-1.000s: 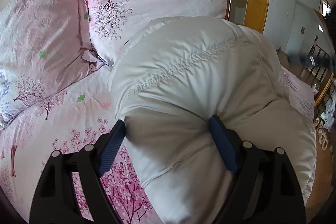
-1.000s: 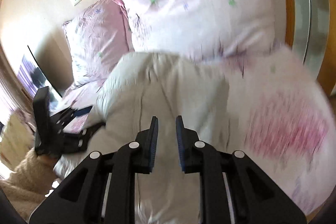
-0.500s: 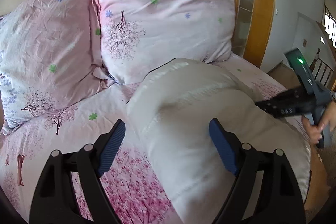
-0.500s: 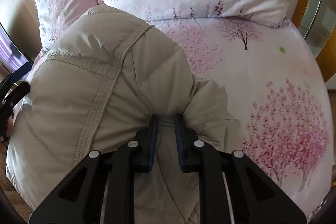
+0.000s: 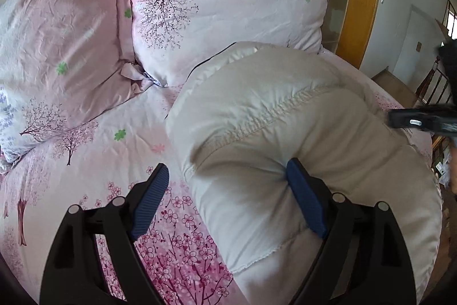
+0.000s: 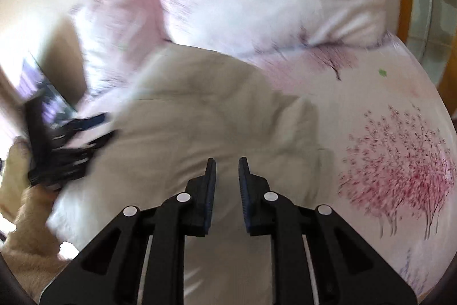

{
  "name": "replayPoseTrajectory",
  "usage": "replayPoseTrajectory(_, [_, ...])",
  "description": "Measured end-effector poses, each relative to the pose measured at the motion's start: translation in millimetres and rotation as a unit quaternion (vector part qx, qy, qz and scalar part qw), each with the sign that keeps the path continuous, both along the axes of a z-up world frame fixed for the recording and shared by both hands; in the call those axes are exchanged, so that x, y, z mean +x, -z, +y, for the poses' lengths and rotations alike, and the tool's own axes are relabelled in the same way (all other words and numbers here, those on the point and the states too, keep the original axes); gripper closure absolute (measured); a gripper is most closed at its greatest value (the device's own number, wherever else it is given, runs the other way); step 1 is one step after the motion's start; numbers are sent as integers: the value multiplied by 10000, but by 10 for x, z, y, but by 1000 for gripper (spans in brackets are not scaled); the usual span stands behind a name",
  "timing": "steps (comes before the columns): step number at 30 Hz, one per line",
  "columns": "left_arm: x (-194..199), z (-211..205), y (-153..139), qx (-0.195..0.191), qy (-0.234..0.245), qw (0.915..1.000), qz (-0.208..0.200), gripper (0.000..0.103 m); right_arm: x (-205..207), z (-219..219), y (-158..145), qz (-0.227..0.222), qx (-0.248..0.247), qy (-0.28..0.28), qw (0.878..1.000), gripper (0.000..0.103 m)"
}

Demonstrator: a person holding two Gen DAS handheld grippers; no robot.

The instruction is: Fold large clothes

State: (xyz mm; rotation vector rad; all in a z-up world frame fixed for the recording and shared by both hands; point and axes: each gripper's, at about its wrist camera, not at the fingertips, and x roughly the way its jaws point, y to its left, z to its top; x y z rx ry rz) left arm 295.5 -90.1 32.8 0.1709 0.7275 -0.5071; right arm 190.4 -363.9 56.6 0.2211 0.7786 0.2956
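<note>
Pressing jacket (image 5: pixel 285 133) w/ L gripper (image 5: pixel 228 176) wide | R gripper (image 6: pixel 227 170) nr-closed, empty

The puffy coat (image 5: pixel 285 133) bulks over the right half of the bed, its near fold filling most of the gap between the spread fingers of the left gripper (image 5: pixel 227 182). Left of it the floral sheet (image 5: pixel 94 156) lies bare, open to a pass. At the far side two pillows (image 5: pixel 222 5) stand against the wall, the right one touching the coat. Right of the coat, more bare sheet (image 6: pixel 385 105) shows beside the right gripper (image 6: pixel 227 170).
</note>
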Motion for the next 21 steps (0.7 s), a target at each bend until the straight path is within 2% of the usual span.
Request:
replayPoseTrajectory(2, [-9,3,4,-17,-18,10000,-14,18,-197,96,-5,-128,-125,-81,9998,79])
replayPoseTrajectory(4, [-27,10,10,-25,-47,10000,-65,18,-314,172,122,-23,-287,-72,9996,74])
replayPoseTrajectory(6, [-68,31,-27,-87,-92,9997,-193,18,-302,186,289,153,-434,43,9989,74])
replayPoseTrajectory(9, [-189,113,-150,-422,-1,9987,-271,20,-224,139,503,243,-68,45,9997,74])
replayPoseTrajectory(12, [-368,199,-281,-822,291,9958,-293,20,-219,121,544,246,73,36,9997,74])
replayPoseTrajectory(14, [-491,181,-329,-766,464,9952,-395,19,-224,136,553,214,29,25,9998,74])
replayPoseTrajectory(19, [-610,-34,-138,-124,713,9971,-247,18,-228,143,599,161,98,10,9998,74])
replayPoseTrajectory(21, [-567,-30,-70,-183,705,9973,-31,18,-232,119,627,148,126,4,9998,74])
